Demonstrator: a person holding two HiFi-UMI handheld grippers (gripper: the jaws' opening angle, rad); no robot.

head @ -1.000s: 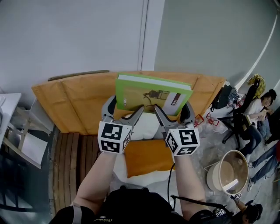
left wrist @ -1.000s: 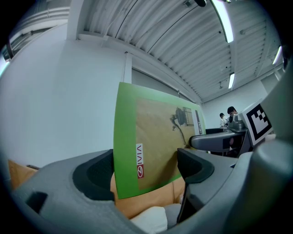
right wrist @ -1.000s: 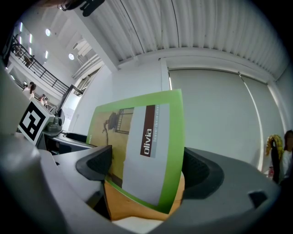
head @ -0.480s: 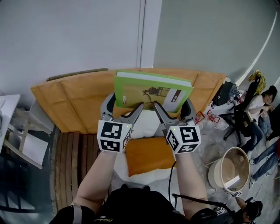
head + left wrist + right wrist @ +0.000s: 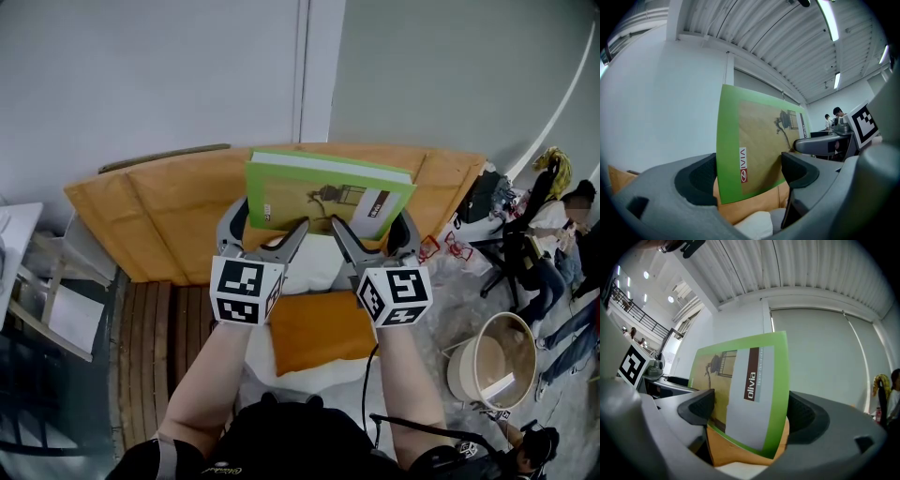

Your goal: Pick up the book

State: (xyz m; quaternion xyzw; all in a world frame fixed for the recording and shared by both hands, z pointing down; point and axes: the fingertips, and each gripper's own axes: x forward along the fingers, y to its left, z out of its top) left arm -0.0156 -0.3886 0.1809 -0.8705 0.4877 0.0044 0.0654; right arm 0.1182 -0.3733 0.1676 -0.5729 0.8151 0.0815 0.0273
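A thin green book (image 5: 328, 192) with a brown picture and the word "olivia" on its cover is held up in the air, cover towards me, above the orange sofa back (image 5: 159, 206). My left gripper (image 5: 262, 232) is shut on the book's lower left part, my right gripper (image 5: 375, 234) on its lower right part. In the left gripper view the book (image 5: 754, 145) fills the span between the dark pads of the left gripper (image 5: 750, 176). The right gripper view shows the book (image 5: 745, 385) the same way in the right gripper (image 5: 750, 411).
Under the grippers lie a white pillow (image 5: 314, 267) and an orange cushion (image 5: 319, 328). Wooden slats (image 5: 150, 328) lie to the left, with a white table (image 5: 14, 225) beyond. At right are a round wooden tub (image 5: 492, 361), bags, and a seated person (image 5: 553, 234).
Both grippers and the book have drifted very slightly; the grip on the book is the same.
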